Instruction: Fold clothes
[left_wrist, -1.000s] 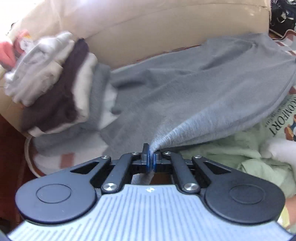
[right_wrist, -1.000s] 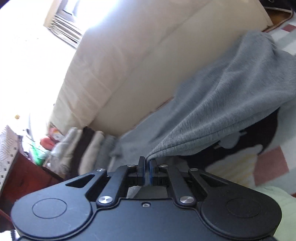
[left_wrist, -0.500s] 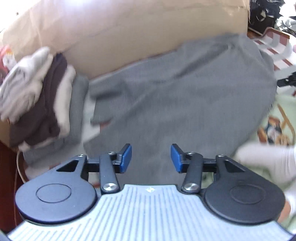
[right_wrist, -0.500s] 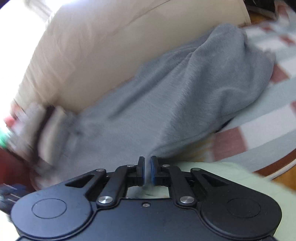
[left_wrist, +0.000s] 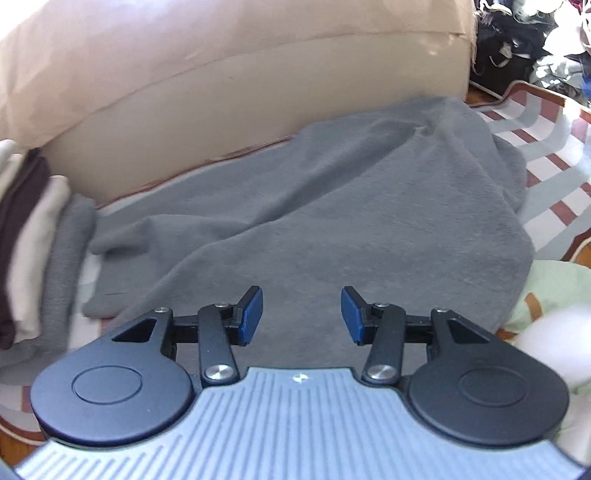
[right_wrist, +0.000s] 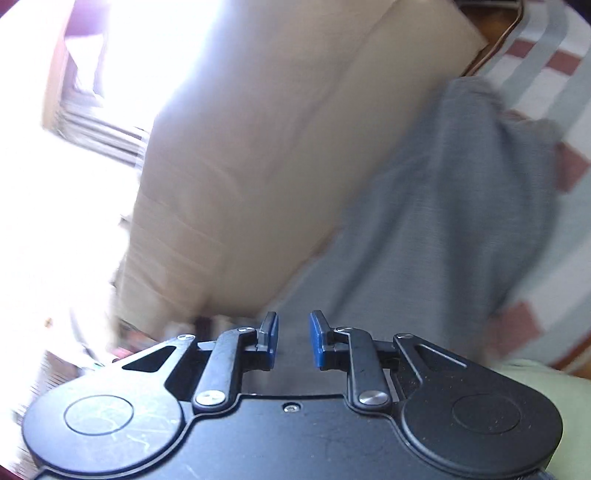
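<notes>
A grey fleece garment (left_wrist: 332, 206) lies folded over on the striped table surface, its near edge just beyond my left gripper (left_wrist: 302, 316), which is open and empty above it. The garment also shows in the right wrist view (right_wrist: 454, 221), blurred. My right gripper (right_wrist: 293, 341) is open and empty, held above the garment's left part. A stack of folded clothes (left_wrist: 33, 236) in brown, cream and grey sits at the far left.
A beige sofa (left_wrist: 229, 92) runs along the back. A pale green garment (left_wrist: 546, 291) lies at the right edge. The red-and-white striped cloth (left_wrist: 546, 177) covers the table. A dark clothes pile (left_wrist: 528, 40) is at the far right.
Both grippers let go of the grey garment's edge, the left first and the right after. The garment dropped flat onto the table. Both grippers pulled back.
</notes>
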